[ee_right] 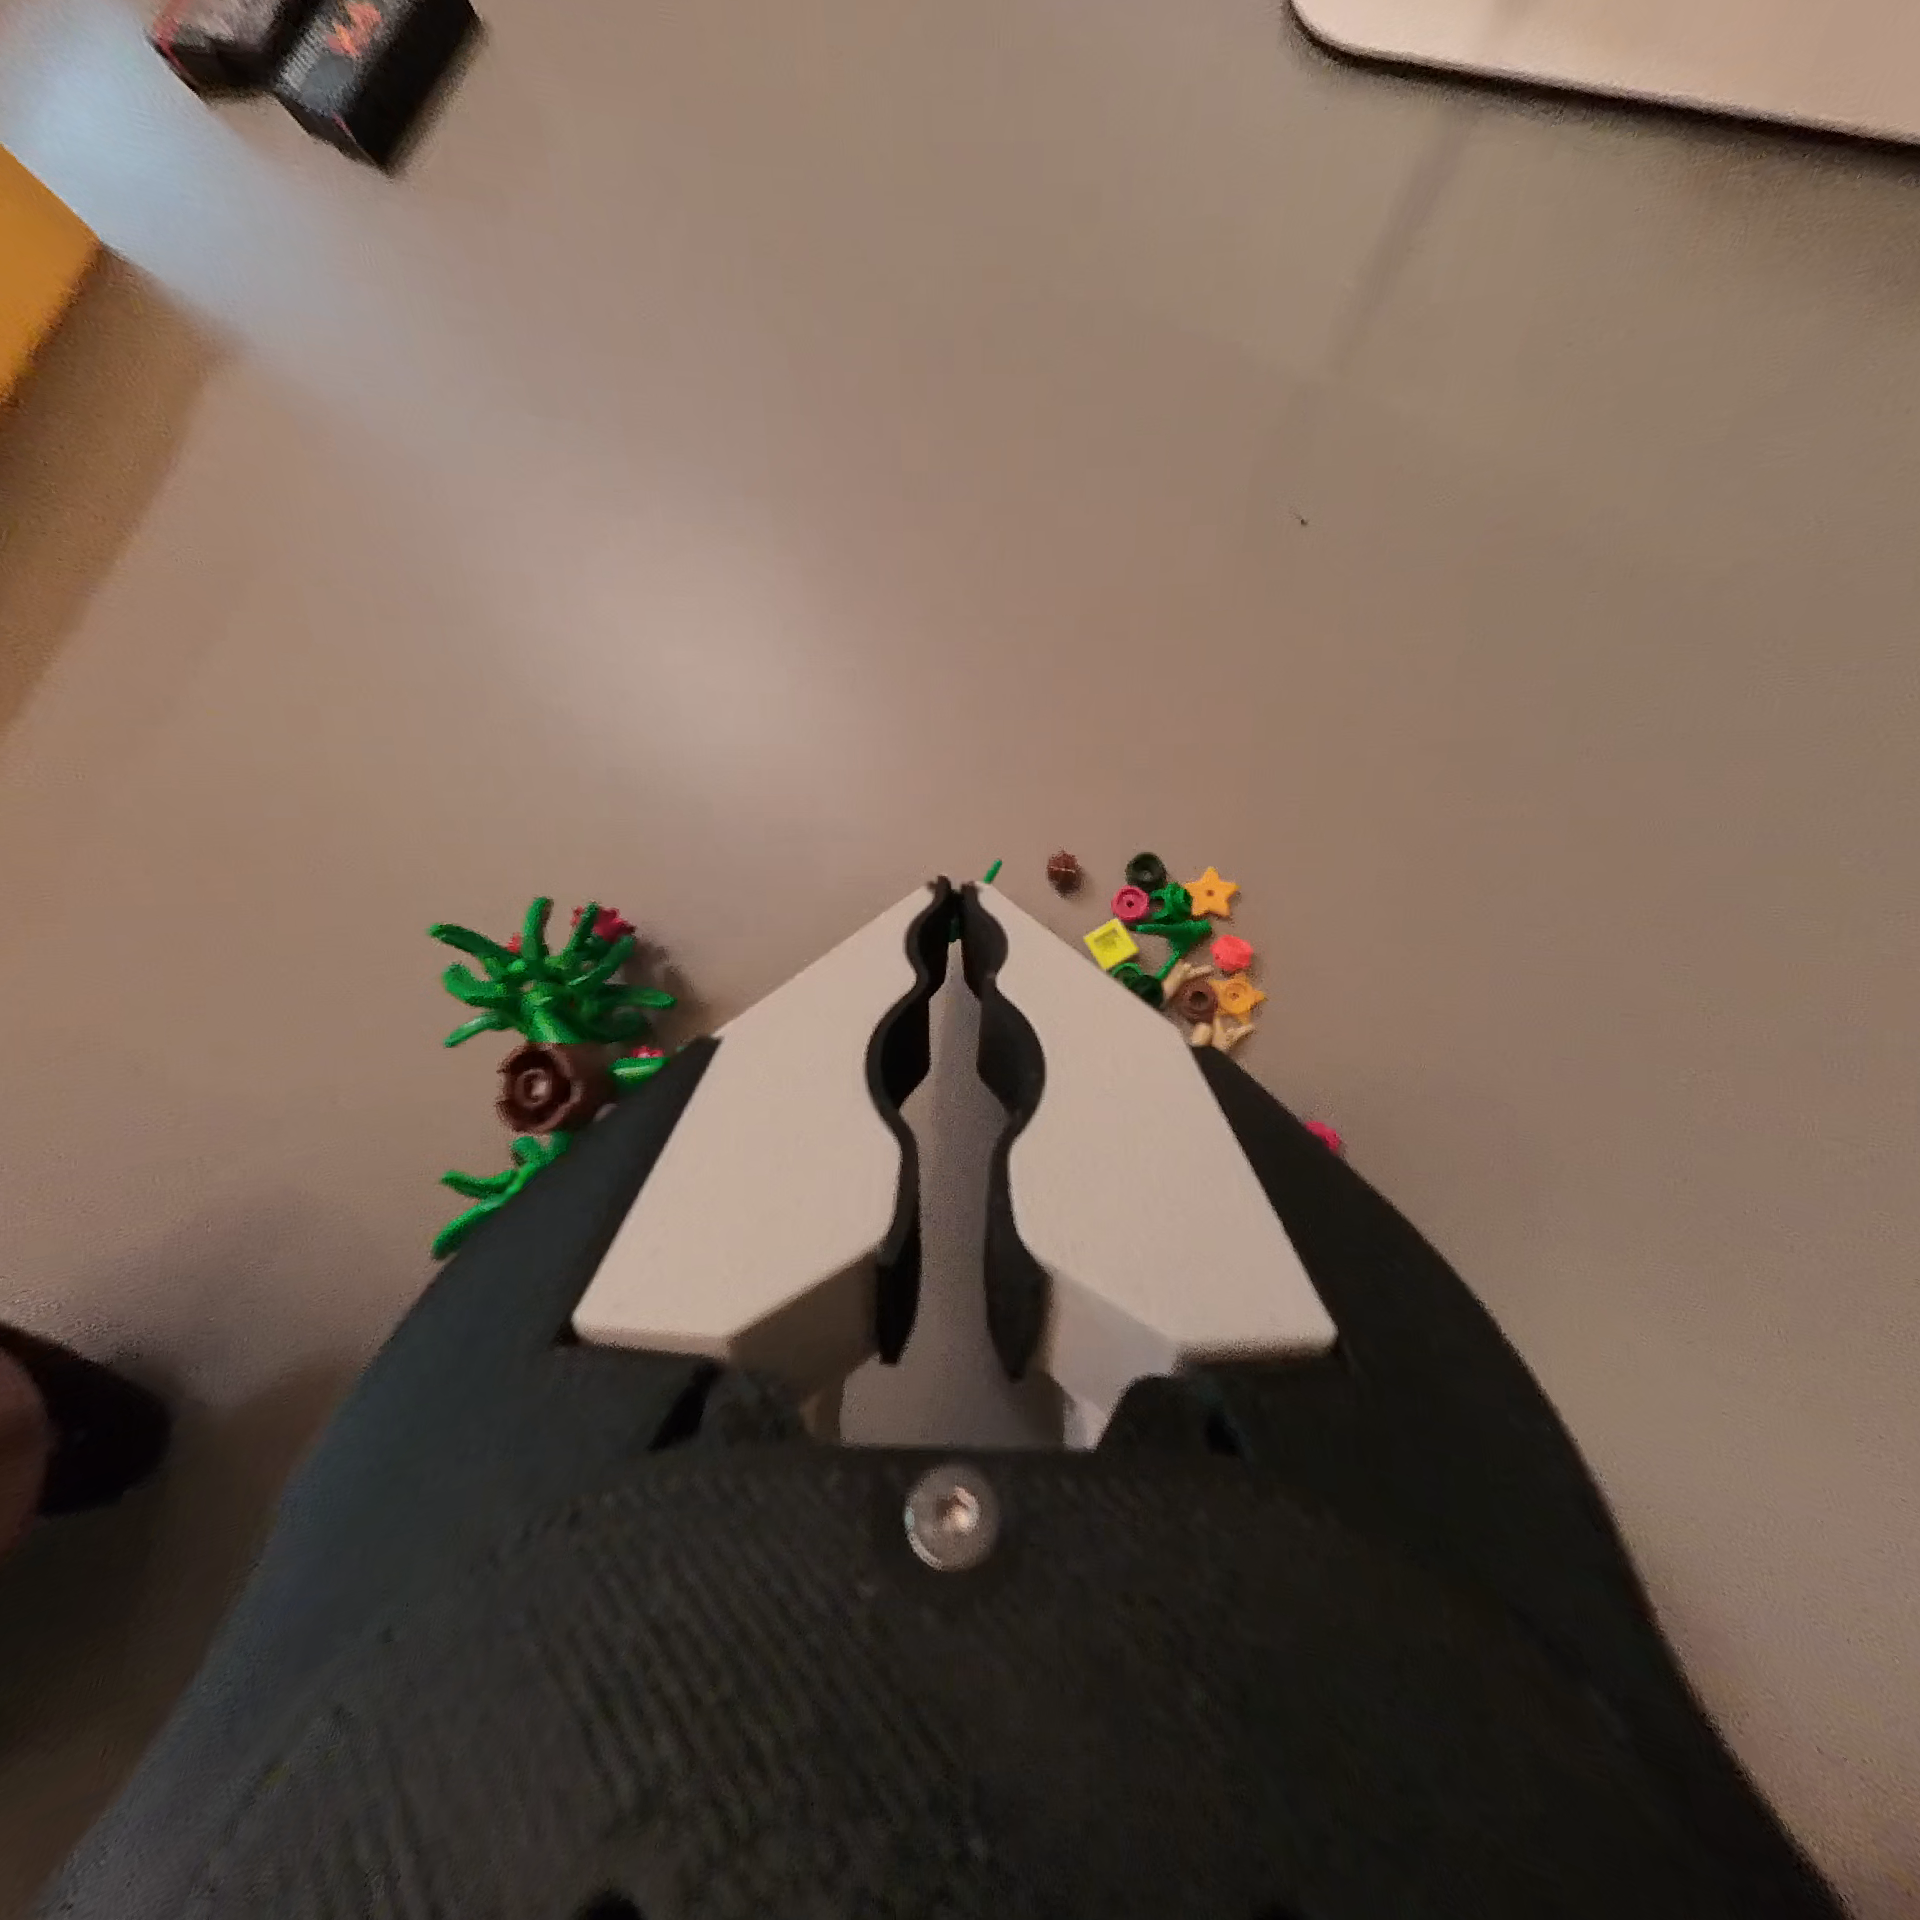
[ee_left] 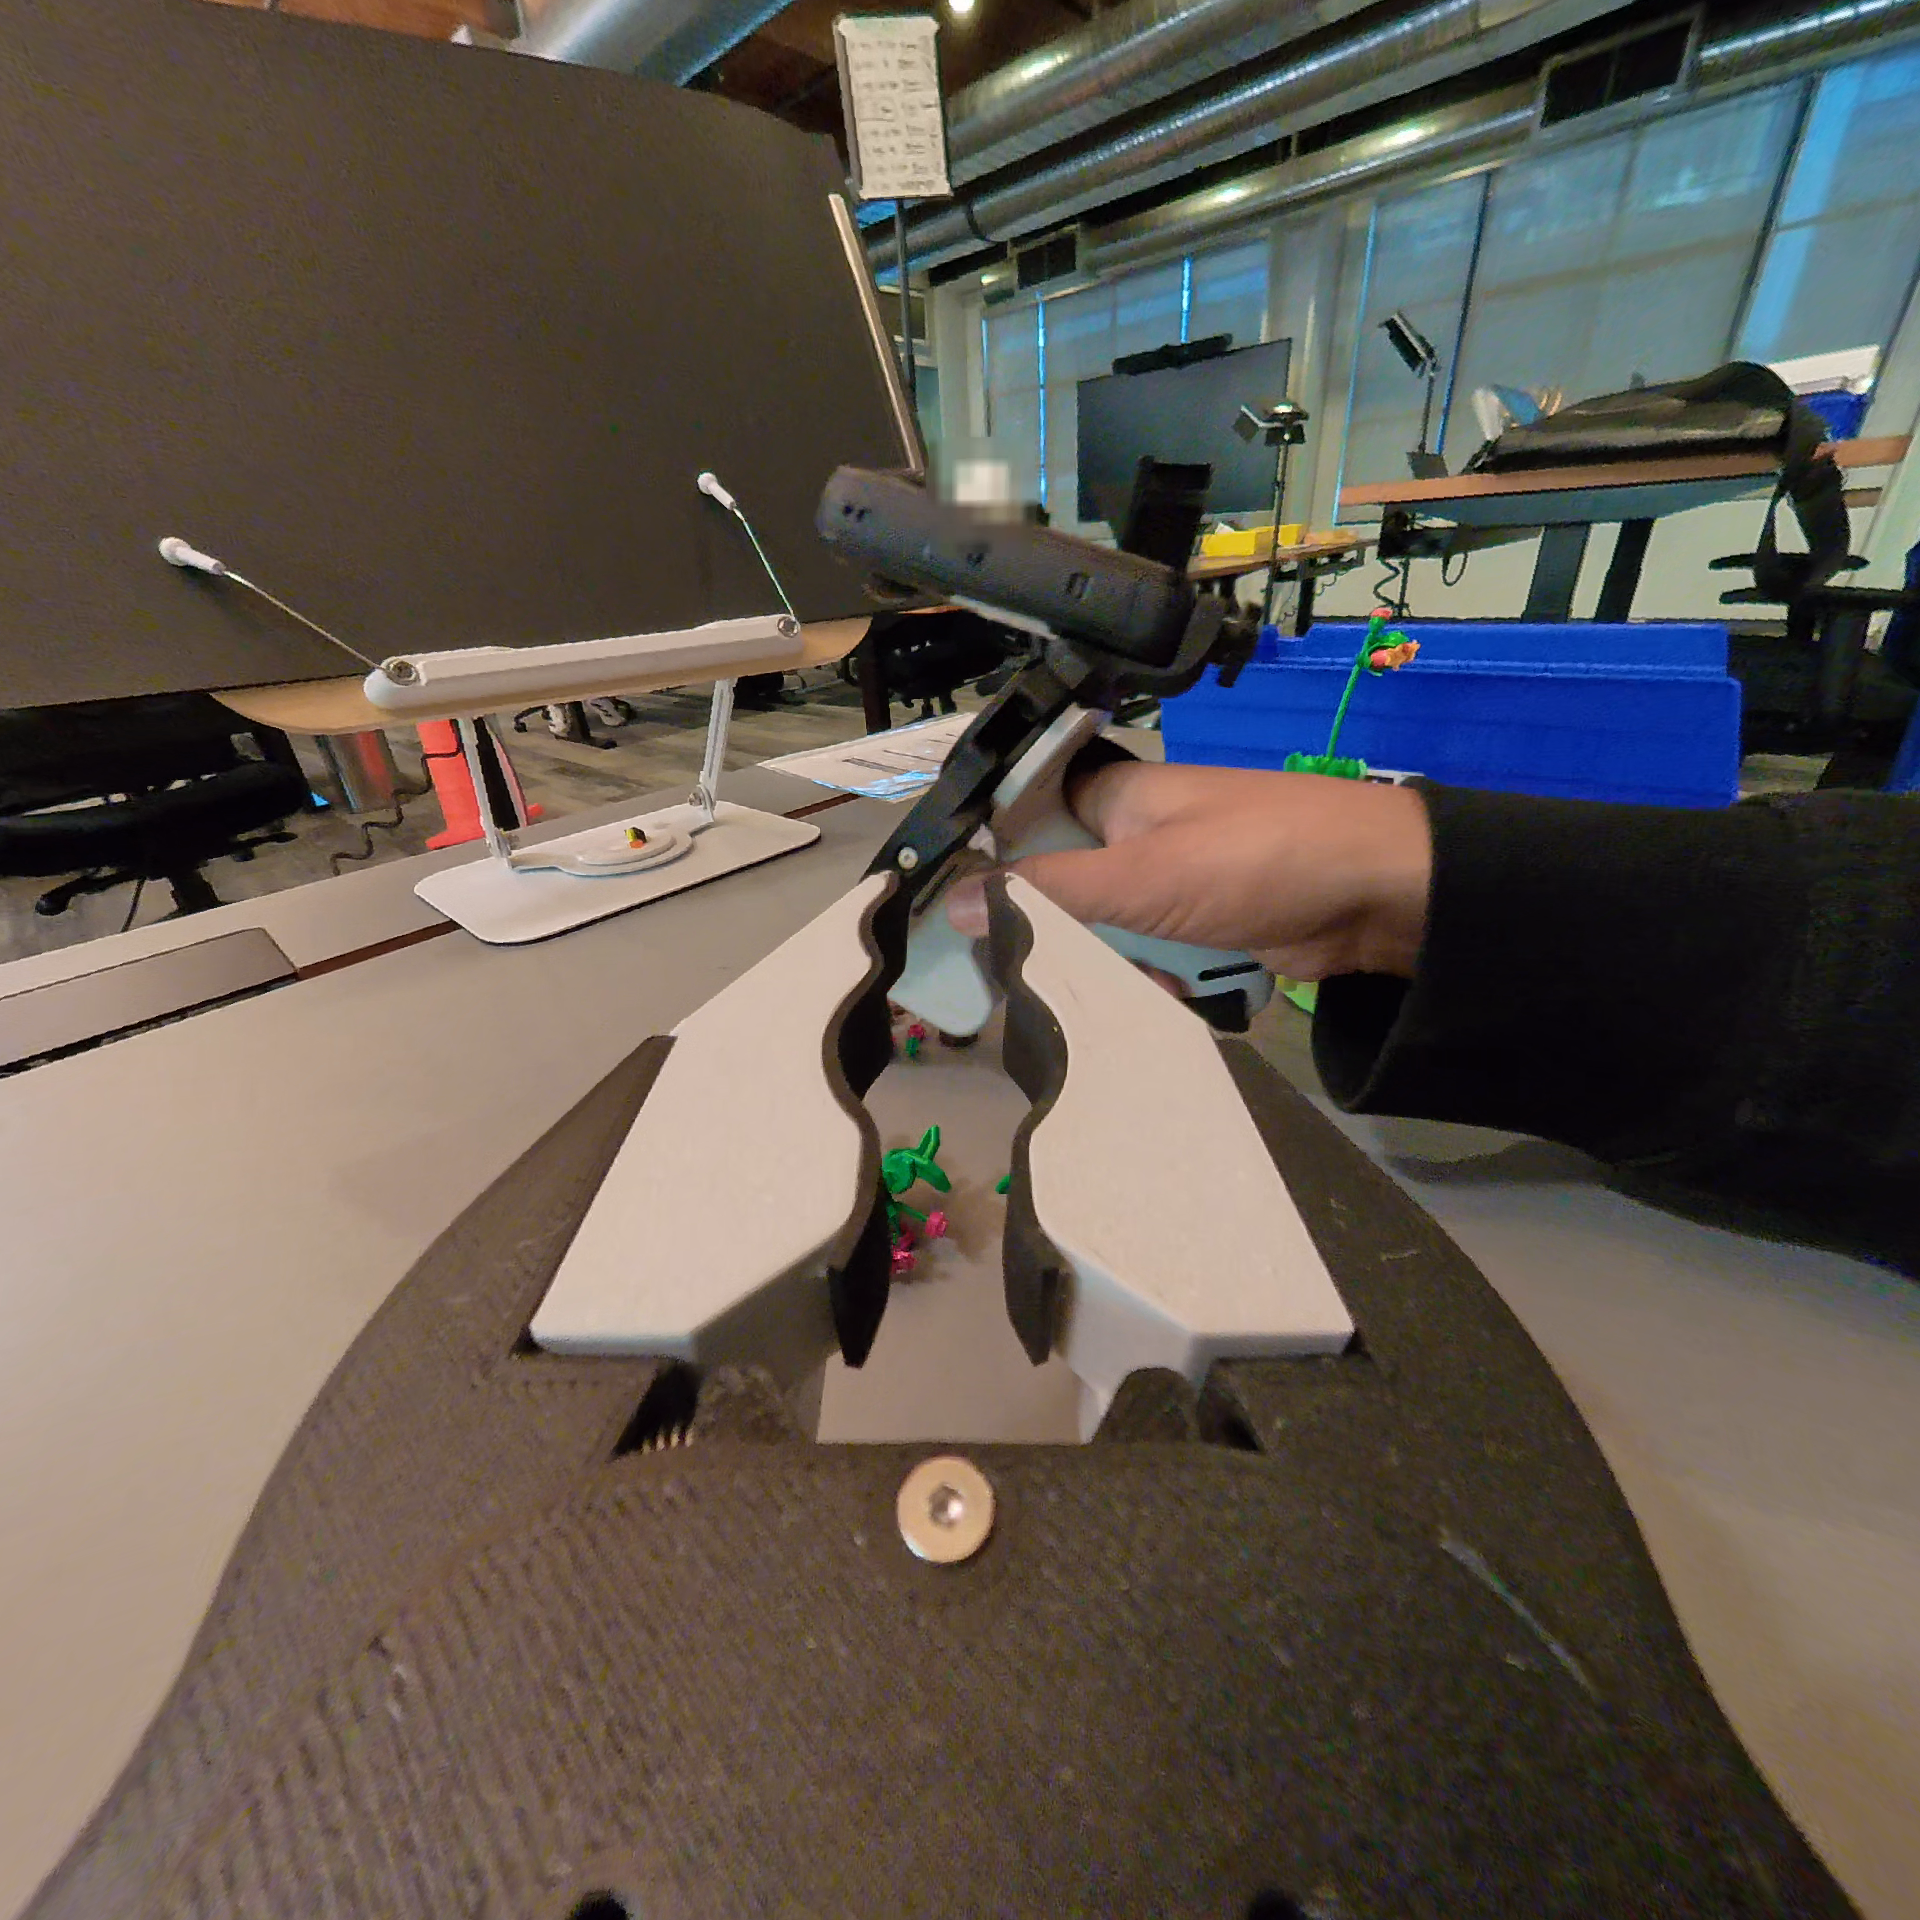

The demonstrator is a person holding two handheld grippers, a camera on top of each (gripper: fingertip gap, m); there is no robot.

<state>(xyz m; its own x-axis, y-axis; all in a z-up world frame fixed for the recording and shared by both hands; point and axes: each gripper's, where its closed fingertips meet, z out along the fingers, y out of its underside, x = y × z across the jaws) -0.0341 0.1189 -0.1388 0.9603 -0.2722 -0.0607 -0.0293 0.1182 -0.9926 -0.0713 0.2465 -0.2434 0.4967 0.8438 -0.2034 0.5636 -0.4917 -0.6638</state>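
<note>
My left gripper [ee_left: 948,885] is open and empty, raised above the grey table [ee_left: 312,1195]. Through its gap I see a green plant piece with pink buds [ee_left: 914,1179] lying on the table. A hand [ee_left: 1226,873] holds the right gripper's handle just beyond my left fingertips; its fingers are hidden there. In the right wrist view my right gripper [ee_right: 951,896] points down at the table, shut on a thin green piece [ee_right: 992,871] that sticks out at the tips. A leafy green cluster with a brown flower piece [ee_right: 540,1081] lies left of it, and a pile of small coloured pieces [ee_right: 1184,956] lies right.
A white stand with a bar and two thin rods [ee_left: 582,665] stands at the back left before a dark panel [ee_left: 416,364]. A blue bin [ee_left: 1507,717] with a green flower stem [ee_left: 1351,696] is at the right. Black boxes [ee_right: 343,52] lie far left. Some 15 cm of space lies between my two pairs of fingers.
</note>
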